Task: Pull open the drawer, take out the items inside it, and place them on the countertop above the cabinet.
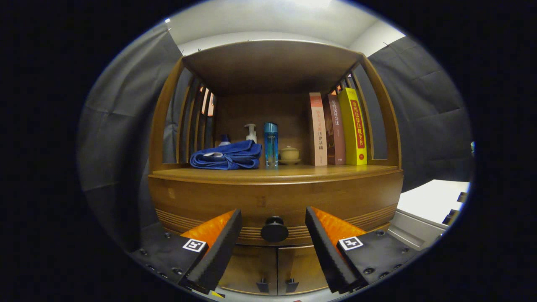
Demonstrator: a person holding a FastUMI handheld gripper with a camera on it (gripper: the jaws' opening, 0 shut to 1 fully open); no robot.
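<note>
Gripper [273, 235] fingers spread wide, flanking the drawer's round knob [274, 229] just ahead, below the countertop's front edge [272, 175].

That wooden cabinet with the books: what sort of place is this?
Likely a mock home set inside a booth: a wooden cabinet holding books, a blue towel and bottles, with open tongs at its drawer knob.

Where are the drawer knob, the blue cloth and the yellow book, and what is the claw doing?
drawer knob [274, 230]: gripper view, on its round face.
blue cloth [226, 155]: gripper view, on its folded middle.
yellow book [355, 128]: gripper view, on its spine.
claw [273, 220]: gripper view, open, knob between its fingers, untouched.
</note>
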